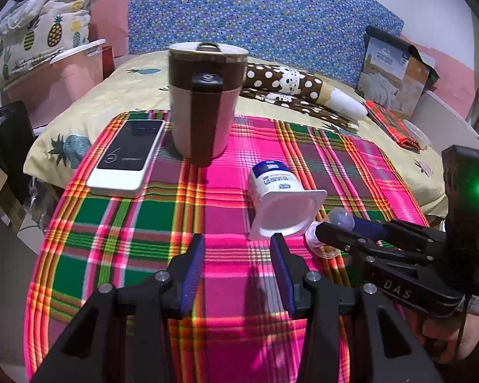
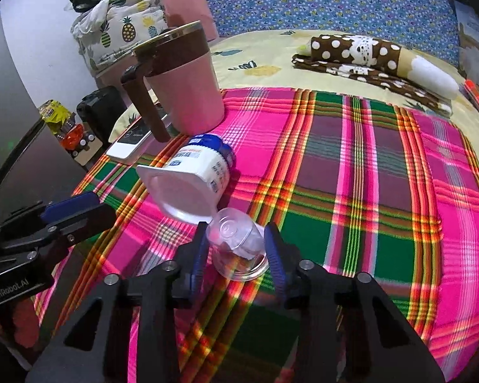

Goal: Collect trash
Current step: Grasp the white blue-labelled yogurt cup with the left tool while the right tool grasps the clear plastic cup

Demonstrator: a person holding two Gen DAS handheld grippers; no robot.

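Nothing collected yet — right tongs (image 2: 236,249) clasping the clear cup (image 2: 238,247); left tongs (image 1: 238,265) released, yogurt pot (image 1: 281,198) left.

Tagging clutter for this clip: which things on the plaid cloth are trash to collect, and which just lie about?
Trash:
- yogurt pot, empty, on its side
- clear plastic cup, between the right claw's fingers

Lying about:
- pink mug
- phone
- spotted blanket

I see a white yogurt cup (image 2: 191,175) tipped on its side, mouth toward me. At its five o'clock, touching its rim, a small clear plastic cup (image 2: 238,244) lies tilted.
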